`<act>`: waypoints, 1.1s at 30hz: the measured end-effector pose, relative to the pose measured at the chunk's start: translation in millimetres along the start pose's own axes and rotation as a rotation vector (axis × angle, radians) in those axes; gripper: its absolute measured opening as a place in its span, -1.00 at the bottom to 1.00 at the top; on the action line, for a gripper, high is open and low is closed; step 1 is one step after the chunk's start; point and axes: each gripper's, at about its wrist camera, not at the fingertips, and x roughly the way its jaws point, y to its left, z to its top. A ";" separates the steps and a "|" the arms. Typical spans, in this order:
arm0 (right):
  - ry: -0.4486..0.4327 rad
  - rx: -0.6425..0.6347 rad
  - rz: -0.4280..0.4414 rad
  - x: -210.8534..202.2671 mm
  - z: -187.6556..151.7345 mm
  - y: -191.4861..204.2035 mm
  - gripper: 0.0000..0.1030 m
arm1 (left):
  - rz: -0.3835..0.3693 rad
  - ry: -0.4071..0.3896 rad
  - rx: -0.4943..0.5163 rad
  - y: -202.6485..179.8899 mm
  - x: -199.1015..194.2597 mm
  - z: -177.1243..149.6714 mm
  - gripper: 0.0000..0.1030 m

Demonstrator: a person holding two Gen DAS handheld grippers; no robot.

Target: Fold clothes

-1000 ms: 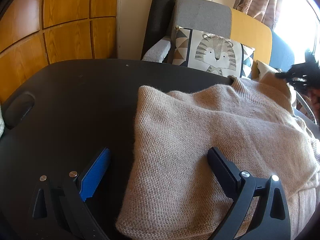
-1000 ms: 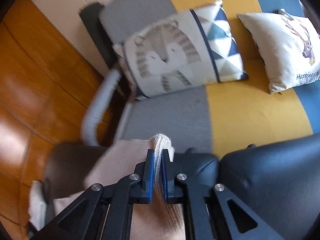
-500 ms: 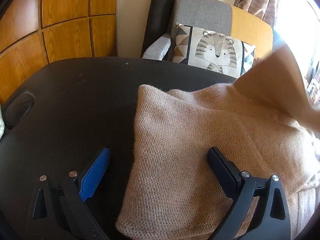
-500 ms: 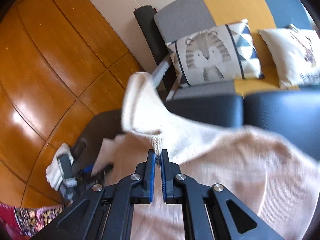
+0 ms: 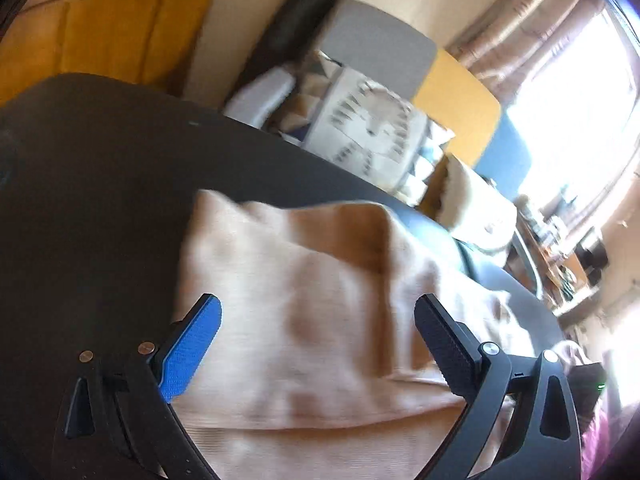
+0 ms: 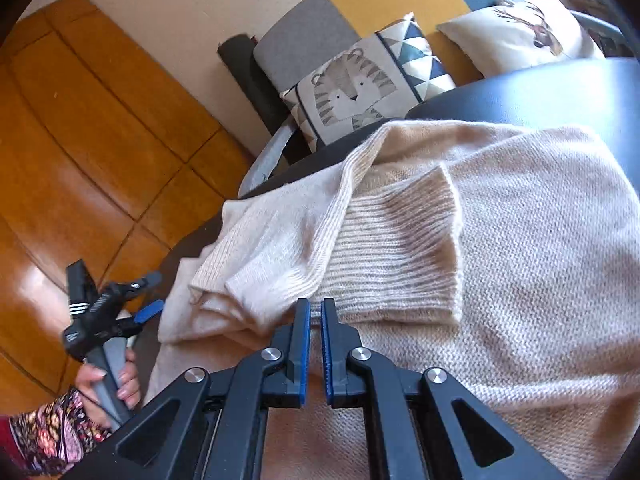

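Beige knit sweater (image 6: 500, 248), sleeve folded across, lying flat

Both wrist views close above sweater (image 6: 500, 264), facing sofa (image 6: 360, 4).

1. We see an orange wooden panelled wall (image 6: 92, 128) beside a cream plaster wall (image 6: 180, 12).
2. We see a grey, yellow and blue patchwork sofa (image 6: 360, 4) holding a tiger-print cushion (image 6: 360, 88).
3. We see a bright window (image 5: 576, 92) with beige curtains (image 5: 516, 20).

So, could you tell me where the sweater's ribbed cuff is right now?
In the right wrist view, the ribbed cuff lies folded across the sweater, just ahead of the right gripper.
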 end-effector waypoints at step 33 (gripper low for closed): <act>0.026 0.147 0.197 16.9 -8.4 -23.7 -0.89 | 0.136 0.259 0.272 -64.8 73.6 8.6 0.24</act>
